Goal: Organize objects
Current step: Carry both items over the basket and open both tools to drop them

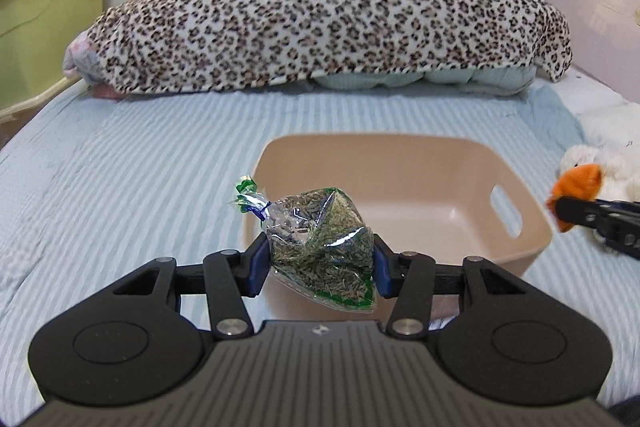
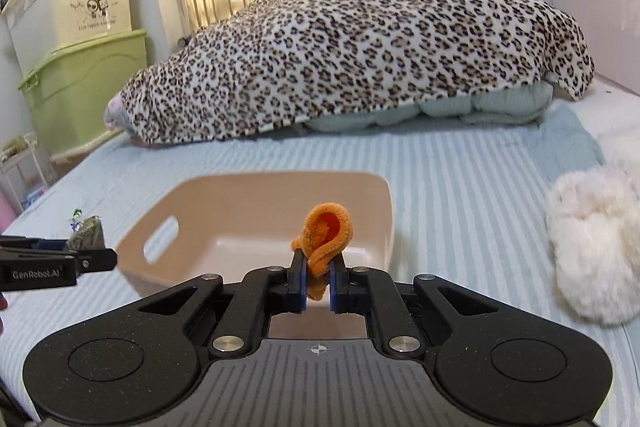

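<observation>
While both loads hang over the empty beige plastic bin [image 1: 400, 179], the left gripper [image 1: 320, 263] pinches a clear tied bag of green seeds [image 1: 320, 239], and the right gripper [image 2: 318, 287] clamps an orange plush piece [image 2: 326, 239], seemingly ready to drop in.

Left gripper [image 1: 320, 263]: matte black linkage arms, silver pivot screws, blue finger pads [image 1: 258, 259], ribbed grey body. Right gripper [image 2: 318, 279]: same build, crosshair mark at 6 o'clock.
</observation>
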{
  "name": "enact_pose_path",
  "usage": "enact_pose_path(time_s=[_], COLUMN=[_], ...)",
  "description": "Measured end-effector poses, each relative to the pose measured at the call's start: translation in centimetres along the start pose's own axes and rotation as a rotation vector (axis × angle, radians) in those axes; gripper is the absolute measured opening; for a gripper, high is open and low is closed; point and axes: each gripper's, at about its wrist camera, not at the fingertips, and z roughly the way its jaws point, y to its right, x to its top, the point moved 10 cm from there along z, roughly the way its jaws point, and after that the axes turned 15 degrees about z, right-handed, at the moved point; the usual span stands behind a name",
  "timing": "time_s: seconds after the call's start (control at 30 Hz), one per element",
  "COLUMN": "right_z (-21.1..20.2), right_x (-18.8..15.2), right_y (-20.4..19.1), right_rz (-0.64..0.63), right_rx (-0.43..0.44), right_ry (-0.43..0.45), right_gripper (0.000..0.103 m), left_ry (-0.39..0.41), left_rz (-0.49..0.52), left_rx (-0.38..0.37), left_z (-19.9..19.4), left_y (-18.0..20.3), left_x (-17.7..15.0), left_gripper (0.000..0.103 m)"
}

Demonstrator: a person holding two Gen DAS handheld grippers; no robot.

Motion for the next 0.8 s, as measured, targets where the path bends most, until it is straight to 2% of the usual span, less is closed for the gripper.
enact_pose_path(time_s=[0.1, 0.17, 0.47, 0.6, 0.63, 0.7, 0.73, 0.8], right_z=[1.7, 3.0, 7.3, 8.5, 8.6, 8.6, 8.5, 7.7], right_x=[0.8, 1.2, -0.4, -1.7, -1.9, -2.1, -2.1, -2.1], right_y=[-0.5, -0.6, -0.8, -0.5, -0.3, 0.0, 0.1, 0.0], right_rz=[-0.017, -0.019, -0.052, -0.068, -0.067, -0.062, -0.056, -0.052], right_rx=[-0.021, -0.036, -0.098, -0.116, -0.115, -0.116, -0.117, -0.107], right_ry=[0.007, 0.003, -0.069, -0.127, -0.135, -0.150, -0.152, -0.147], right_gripper=[0.009, 0.009, 0.009, 0.011, 0.012, 0.022, 0.034, 0.048], left_ry=[0.017, 0.008, -0.127, -0.156, -0.155, -0.135, -0.119, -0.092], left_rz=[0.032, 0.032, 0.011, 0.019, 0.024, 0.034, 0.040, 0.050], left_rx=[0.036, 0.034, 0.005, -0.008, -0.008, 0.008, 0.026, 0.047], left_z=[1.2, 2.5, 9.5, 10.4, 10.3, 9.4, 8.8, 7.6], left_y=[0.7, 1.3, 3.7, 4.1, 4.1, 3.8, 3.6, 3.2], left_x=[1.3, 1.7, 0.2, -0.8, -1.0, -0.8, -0.6, -0.3], left_gripper=[0.052, 0.052, 0.052, 0.054, 0.055, 0.058, 0.061, 0.079])
